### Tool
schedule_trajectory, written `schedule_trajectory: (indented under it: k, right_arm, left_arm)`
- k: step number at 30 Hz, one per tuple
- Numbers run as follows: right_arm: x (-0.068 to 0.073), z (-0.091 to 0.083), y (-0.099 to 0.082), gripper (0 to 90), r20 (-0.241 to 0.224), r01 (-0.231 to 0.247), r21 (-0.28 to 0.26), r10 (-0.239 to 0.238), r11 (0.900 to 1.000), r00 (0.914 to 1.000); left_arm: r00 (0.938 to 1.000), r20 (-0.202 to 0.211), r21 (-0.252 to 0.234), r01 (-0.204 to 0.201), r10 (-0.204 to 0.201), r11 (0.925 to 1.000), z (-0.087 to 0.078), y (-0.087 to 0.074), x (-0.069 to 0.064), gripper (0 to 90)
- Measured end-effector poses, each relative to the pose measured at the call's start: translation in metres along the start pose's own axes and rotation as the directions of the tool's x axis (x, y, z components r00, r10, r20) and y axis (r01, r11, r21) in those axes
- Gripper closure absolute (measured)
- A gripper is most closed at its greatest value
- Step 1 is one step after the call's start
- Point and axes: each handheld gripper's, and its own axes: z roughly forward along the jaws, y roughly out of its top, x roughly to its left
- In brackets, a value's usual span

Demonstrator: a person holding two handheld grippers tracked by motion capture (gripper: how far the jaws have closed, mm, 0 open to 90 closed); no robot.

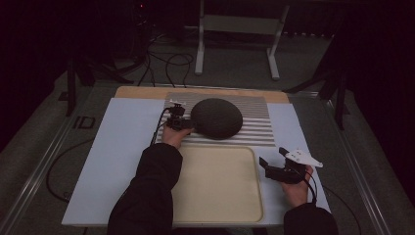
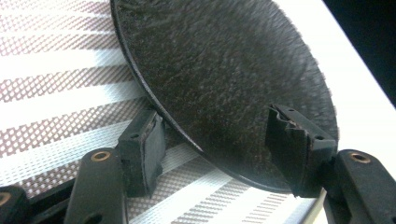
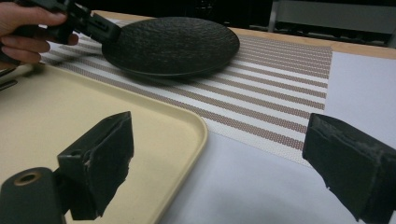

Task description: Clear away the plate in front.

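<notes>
Left gripper straddling the rim of the one black plate, one jaw under it, one over, pads not visibly pressing; right gripper agape, empty, beside the single beige tray; plate lying on one striped mat; no legible writing anywhere.

The left gripper reaches forward, jaws part-closed, one above and one below; the right gripper rests behind it, jaws wide.
</notes>
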Motion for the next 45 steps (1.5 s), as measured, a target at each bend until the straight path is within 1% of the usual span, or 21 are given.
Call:
schedule_trajectory:
  k: [1,2,7,8,9,12,13,14,15,17,21,23,27,29,30,32,33,38,42,44,45]
  right_arm:
    - [0.0,0.0,0.0,9.1,0.0,0.0,0.0,0.0,1.0,1.0]
    - [0.0,0.0,0.0,9.1,0.0,0.001,0.001,-0.001,1.0,1.0]
    - [0.001,0.0,0.0,9.1,0.001,0.002,0.006,-0.002,1.0,1.0]
    - [0.001,0.001,0.0,9.1,0.001,0.003,0.006,-0.003,1.0,1.0]
    - [0.001,0.001,0.0,9.1,0.0,0.003,0.006,-0.003,1.0,1.0]
    - [0.0,0.0,0.0,9.1,0.002,0.003,0.007,-0.003,1.0,1.0]
    - [0.0,0.0,0.0,9.1,0.002,0.003,0.007,-0.003,1.0,1.0]
    - [0.0,0.0,0.0,9.1,0.004,0.003,0.007,-0.003,1.0,1.0]
    - [0.0,0.0,0.0,9.1,0.003,0.0,0.007,0.0,1.0,1.0]
    - [0.0,0.0,0.0,9.1,0.001,-0.001,0.005,0.001,1.0,1.0]
    - [0.0,0.0,0.0,9.1,0.002,0.002,0.008,-0.002,1.0,1.0]
    - [0.0,0.0,0.0,9.1,0.003,0.003,0.008,-0.003,1.0,1.0]
    - [0.0,0.0,0.0,9.1,0.003,0.001,0.006,-0.001,1.0,1.0]
    - [-0.001,0.0,0.0,9.1,0.001,0.001,0.005,-0.001,1.0,1.0]
    - [-0.001,0.0,0.0,9.1,0.0,0.003,0.006,-0.003,1.0,1.0]
    - [-0.001,-0.001,0.0,9.1,0.004,0.0,0.004,0.0,1.0,1.0]
    - [-0.001,-0.001,0.0,9.1,0.004,-0.001,0.004,0.001,1.0,1.0]
    - [-0.001,-0.001,0.0,9.1,0.003,0.002,0.005,-0.002,1.0,1.0]
    - [-0.002,0.0,0.0,9.1,0.005,0.003,0.011,-0.003,0.9999,1.0]
    - [-0.002,0.0,0.0,9.1,0.007,0.001,0.01,-0.001,0.9999,1.0]
    - [-0.002,0.0,0.0,9.1,0.008,-0.002,0.011,0.001,0.9999,1.0]
  left_arm:
    - [1.0,0.0,0.0,0.0,0.0,1.0,0.0,0.0,0.0,40.4]
    - [0.9995,0.032,-0.017,0.007,-0.006,0.9998,-0.001,0.001,-0.003,40.4]
    - [0.9975,0.069,-0.022,0.013,-0.011,0.9997,0.003,0.002,-0.008,40.8]
    - [0.9947,0.098,-0.02,0.034,-0.032,0.9992,0.009,0.002,-0.012,40.8]
    - [0.9941,0.102,-0.019,0.04,-0.038,0.999,0.011,0.002,-0.013,39.4]
    - [0.996,0.068,-0.014,0.059,-0.058,0.9981,0.017,0.003,-0.018,39.2]
    - [0.996,0.068,-0.014,0.059,-0.058,0.9981,0.017,0.003,-0.018,41.6]
    - [0.9966,0.008,-0.02,0.083,-0.082,0.9964,0.018,0.003,-0.02,41.6]
    - [0.9936,-0.002,-0.033,0.113,-0.113,0.9931,0.018,0.004,-0.02,55.4]
    - [0.9876,-0.012,-0.045,0.156,-0.157,0.9867,0.017,0.004,-0.019,64.7]
    - [0.9747,0.015,-0.075,0.224,-0.223,0.9717,0.015,0.004,-0.02,72.6]
    - [0.97,0.023,-0.093,0.243,-0.242,0.9655,0.014,0.006,-0.022,76.6]
    - [0.965,0.011,-0.098,0.262,-0.262,0.9601,0.013,0.01,-0.028,80.4]
    - [0.9645,0.012,-0.103,0.264,-0.264,0.9591,0.013,0.009,-0.029,80.7]
    - [0.9592,0.025,-0.111,0.283,-0.282,0.9528,0.013,0.008,-0.028,81.3]
    - [0.9413,0.054,-0.132,0.337,-0.333,0.932,0.012,0.005,-0.025,83.8]
    - [0.9368,0.061,-0.138,0.35,-0.344,0.9266,0.011,0.005,-0.024,84.8]
    - [0.9356,0.047,-0.146,0.353,-0.35,0.9241,0.01,0.007,-0.028,85.4]
    - [0.9215,0.051,-0.156,0.388,-0.385,0.9084,0.011,0.005,-0.028,85.4]
    - [0.9155,0.055,-0.152,0.402,-0.399,0.9029,0.012,0.005,-0.027,85.4]
    - [0.9105,0.059,-0.152,0.413,-0.409,0.8978,0.012,0.004,-0.027,85.4]
